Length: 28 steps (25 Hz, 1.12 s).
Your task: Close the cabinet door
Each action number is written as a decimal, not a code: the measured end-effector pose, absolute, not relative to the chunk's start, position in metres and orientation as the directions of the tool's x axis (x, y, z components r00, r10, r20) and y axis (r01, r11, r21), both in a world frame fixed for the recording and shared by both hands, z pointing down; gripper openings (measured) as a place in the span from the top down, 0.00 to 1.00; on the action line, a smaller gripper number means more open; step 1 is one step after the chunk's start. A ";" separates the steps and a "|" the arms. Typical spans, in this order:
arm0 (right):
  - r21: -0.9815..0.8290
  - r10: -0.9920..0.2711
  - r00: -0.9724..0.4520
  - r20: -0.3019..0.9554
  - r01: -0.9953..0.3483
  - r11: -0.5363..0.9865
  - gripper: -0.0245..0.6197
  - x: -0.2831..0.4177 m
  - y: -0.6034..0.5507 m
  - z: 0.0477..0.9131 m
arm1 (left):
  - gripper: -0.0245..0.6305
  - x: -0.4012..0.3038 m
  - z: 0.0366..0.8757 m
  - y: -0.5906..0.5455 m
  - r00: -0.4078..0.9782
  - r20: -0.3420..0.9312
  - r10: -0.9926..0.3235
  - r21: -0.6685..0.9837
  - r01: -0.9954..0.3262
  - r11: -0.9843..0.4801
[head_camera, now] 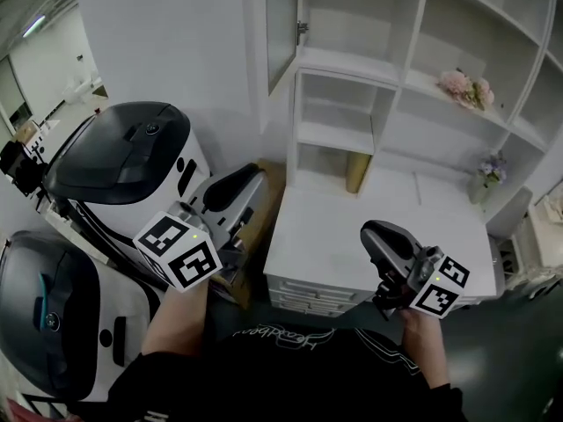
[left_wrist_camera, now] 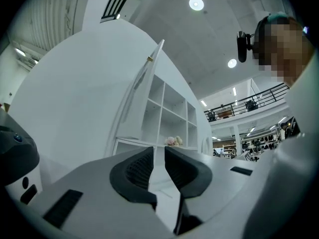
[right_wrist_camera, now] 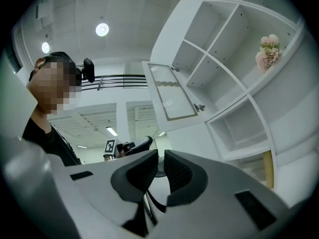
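The white shelf cabinet's glass-panelled door (head_camera: 280,25) stands swung open at the upper left of the shelving; it shows edge-on in the left gripper view (left_wrist_camera: 144,83) and face-on in the right gripper view (right_wrist_camera: 172,96). My left gripper (head_camera: 253,177) is held low and left of the desk, well below the door, its jaws (left_wrist_camera: 159,153) a narrow gap apart with nothing between them. Over the desk's front right corner my right gripper (head_camera: 374,231) has its jaws (right_wrist_camera: 161,156) nearly together and empty. Neither gripper touches the door.
A white desk top (head_camera: 334,236) with drawers (head_camera: 308,299) sits under the shelves. Pink flowers (head_camera: 466,86) and a small vase (head_camera: 488,176) stand on the right. A tan board (head_camera: 356,172) leans in a lower cubby. Two black-and-white machines (head_camera: 123,156) (head_camera: 44,310) crowd the left.
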State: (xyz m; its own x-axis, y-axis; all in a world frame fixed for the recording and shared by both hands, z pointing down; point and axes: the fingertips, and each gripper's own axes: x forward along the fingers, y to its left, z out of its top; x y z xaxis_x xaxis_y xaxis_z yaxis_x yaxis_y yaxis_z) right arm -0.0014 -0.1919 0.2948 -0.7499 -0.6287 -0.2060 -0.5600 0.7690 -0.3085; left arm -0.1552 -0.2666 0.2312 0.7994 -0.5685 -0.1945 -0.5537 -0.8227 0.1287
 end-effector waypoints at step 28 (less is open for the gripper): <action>-0.373 -0.711 -0.688 -0.146 -0.627 0.684 0.86 -0.013 -0.248 0.339 | 0.70 -0.153 0.186 -0.342 0.883 -0.230 -0.409 -0.049 -0.430 -0.901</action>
State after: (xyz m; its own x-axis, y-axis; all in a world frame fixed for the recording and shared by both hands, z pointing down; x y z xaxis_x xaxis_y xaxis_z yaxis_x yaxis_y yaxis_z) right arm -0.0131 -0.2482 0.3391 -0.6880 -0.7108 -0.1464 -0.6273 0.6839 -0.3725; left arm -0.1530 -0.3416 0.1862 0.8830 -0.4090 -0.2304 -0.4302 -0.9014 -0.0487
